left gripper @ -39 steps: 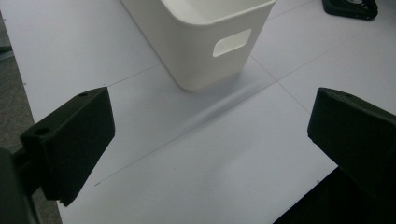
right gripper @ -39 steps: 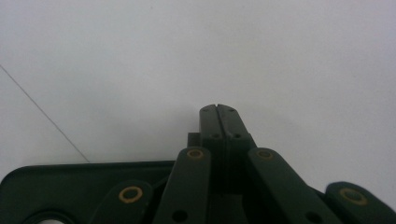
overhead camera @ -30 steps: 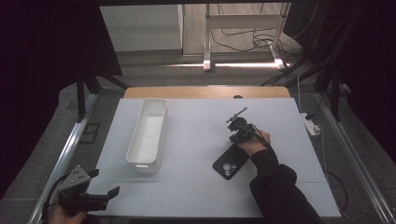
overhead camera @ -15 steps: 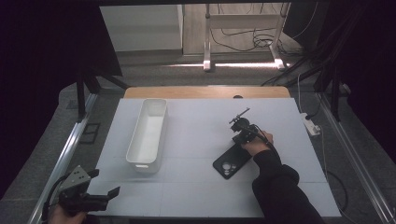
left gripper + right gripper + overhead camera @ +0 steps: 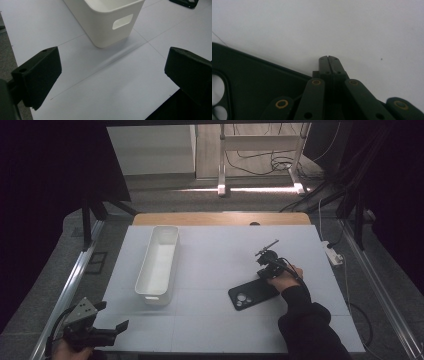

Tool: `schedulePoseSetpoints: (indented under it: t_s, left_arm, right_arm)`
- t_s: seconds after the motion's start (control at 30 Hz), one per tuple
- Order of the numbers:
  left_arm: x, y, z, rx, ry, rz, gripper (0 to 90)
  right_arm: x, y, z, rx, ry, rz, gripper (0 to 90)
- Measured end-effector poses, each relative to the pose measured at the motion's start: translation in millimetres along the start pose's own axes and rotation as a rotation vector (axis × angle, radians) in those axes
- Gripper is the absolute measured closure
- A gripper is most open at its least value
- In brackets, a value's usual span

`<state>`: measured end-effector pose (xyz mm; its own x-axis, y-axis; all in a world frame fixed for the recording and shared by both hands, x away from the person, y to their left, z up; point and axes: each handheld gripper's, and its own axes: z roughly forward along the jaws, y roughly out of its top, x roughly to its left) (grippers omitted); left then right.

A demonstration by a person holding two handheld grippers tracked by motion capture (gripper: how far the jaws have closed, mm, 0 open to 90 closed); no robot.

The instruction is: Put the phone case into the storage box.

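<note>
Right claw pressed together beside matte black phone case; left claw spread before smooth white bin.

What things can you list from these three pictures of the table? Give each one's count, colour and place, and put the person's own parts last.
Long rectangular plastic bin: one, white, left of the table's centre, running front to back, with a handle slot in its near end; nothing shows inside it.
Flat phone case with camera cut-outs: one, black, right of centre, lying flat.
Table top: one, pale grey-white, with a wooden strip along its far edge.
Power strip: one, white, on the floor by the table's right side.
Left gripper: one, black, at the near left corner, jaws wide apart, holding nothing.
Right gripper: one, black, jaws together, at the case's right end.
Sleeve: one, black, on the right arm.
</note>
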<state>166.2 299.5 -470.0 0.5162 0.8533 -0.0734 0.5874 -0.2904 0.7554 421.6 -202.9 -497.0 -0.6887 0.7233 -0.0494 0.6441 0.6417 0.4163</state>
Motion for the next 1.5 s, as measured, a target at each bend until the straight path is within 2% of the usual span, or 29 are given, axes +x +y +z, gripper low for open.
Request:
schedulePoseSetpoints:
  t_s: [0.5, 0.7, 1.0, 1.17, 1.5]
  left_arm:
    - [-1.3, 0.1, 0.4, 0.003, 0.003, 0.014, 1.8]
    - [-2.1, 0.3, 0.4, 0.004, 0.004, 0.019, 1.8]
    - [-2.0, 0.3, 0.5, 0.003, 0.005, 0.018, 1.7]
    - [-0.9, 0.1, 0.1, -0.002, 0.003, 0.006, 1.7]
    - [-1.3, 0.4, 0.5, 0.003, 0.004, 0.009, 1.7]
  right_arm:
    - [3.6, -20.2, -10.2, 0.003, 0.005, 0.012, 89.8]
    - [10.8, -29.7, -15.1, 0.006, 0.001, 0.003, 89.8]
    - [14.6, -46.4, -22.6, 0.005, 0.04, 0.021, 89.8]
    - [17.3, -54.9, -25.6, 0.015, 0.044, 0.024, 89.8]
    - [23.8, -76.6, -36.2, 0.017, 0.066, 0.03, 89.8]
